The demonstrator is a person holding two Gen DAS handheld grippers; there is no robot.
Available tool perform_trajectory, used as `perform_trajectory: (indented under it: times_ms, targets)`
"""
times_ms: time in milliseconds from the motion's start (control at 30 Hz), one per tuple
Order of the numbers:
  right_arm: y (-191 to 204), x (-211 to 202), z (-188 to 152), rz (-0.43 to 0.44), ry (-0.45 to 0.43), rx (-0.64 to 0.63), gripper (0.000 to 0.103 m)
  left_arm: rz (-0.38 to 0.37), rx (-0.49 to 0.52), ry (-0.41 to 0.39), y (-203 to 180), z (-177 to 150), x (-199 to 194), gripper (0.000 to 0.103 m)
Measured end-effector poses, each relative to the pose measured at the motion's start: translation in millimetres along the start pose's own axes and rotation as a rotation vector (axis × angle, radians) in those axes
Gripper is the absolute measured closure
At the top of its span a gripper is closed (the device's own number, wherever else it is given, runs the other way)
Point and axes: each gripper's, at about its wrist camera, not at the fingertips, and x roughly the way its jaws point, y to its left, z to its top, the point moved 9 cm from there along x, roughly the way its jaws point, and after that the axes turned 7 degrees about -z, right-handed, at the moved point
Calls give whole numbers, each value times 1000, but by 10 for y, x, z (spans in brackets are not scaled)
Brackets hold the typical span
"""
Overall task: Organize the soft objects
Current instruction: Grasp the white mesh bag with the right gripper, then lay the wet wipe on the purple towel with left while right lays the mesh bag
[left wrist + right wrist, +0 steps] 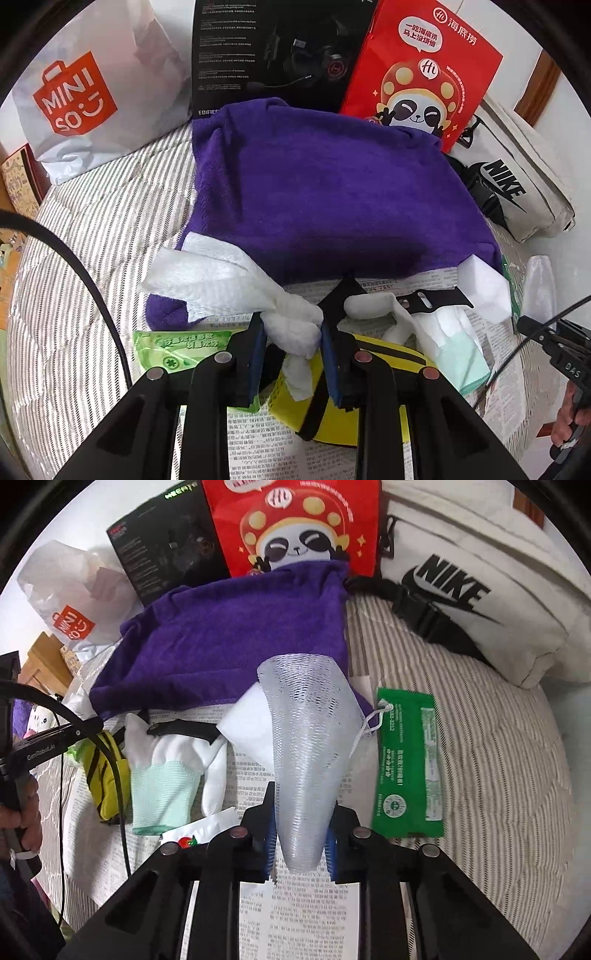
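Observation:
In the left wrist view my left gripper is shut on a crumpled white paper towel, which trails up and left over the edge of a purple towel. In the right wrist view my right gripper is shut on the narrow end of a white foam mesh sleeve; the sleeve stands up and widens toward the purple towel. A white and mint glove lies left of the sleeve on newspaper. A yellow and black pouch lies under the left gripper.
A red panda bag, a black headset box and a white Miniso bag stand at the back. A white Nike bag lies back right. Green packets rest on the striped bedding. A white sponge block sits by the towel.

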Motion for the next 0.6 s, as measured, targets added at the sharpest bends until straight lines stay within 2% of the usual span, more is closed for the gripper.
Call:
perform_trajectory:
  times_ms: [300, 600]
  targets:
    - [105, -360, 80, 64, -66, -11, 82, 6, -19, -28, 30, -5, -190, 77]
    - [208, -496, 236, 70, -94, -24, 82, 3, -22, -74, 52, 91, -447, 76]
